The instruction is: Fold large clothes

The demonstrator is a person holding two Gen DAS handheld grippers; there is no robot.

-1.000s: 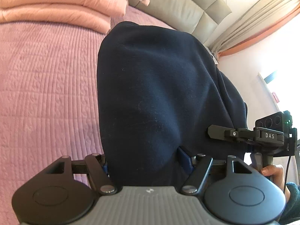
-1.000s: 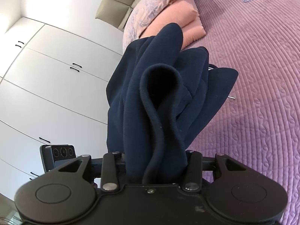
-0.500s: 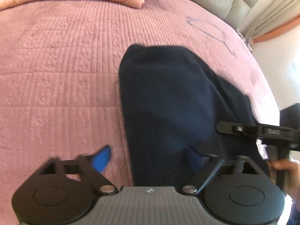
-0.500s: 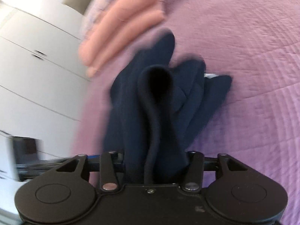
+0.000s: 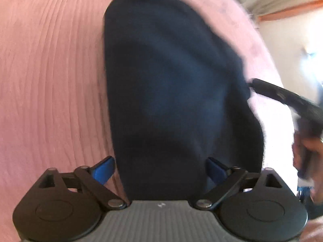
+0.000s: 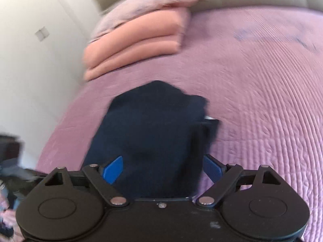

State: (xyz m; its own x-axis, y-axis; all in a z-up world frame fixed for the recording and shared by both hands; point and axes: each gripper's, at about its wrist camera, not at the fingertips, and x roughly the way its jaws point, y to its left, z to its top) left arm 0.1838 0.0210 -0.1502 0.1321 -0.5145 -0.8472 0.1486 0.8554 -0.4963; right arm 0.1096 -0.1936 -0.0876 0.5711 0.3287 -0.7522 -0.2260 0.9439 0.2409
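motion-blurred navy garment (image 5: 173, 84), pillows (image 6: 139, 38) smeared, right claw (image 5: 282, 94) cut off

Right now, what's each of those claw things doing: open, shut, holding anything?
Left gripper: open, blue pads apart on either side of the navy garment.
Right gripper: open, pads spread around the same garment, not pinching it.

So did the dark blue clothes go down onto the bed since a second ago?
Yes. The navy garment hung bunched up level with the pink pillows; now it lies spread out lower on the purple bedspread, below the pillows.
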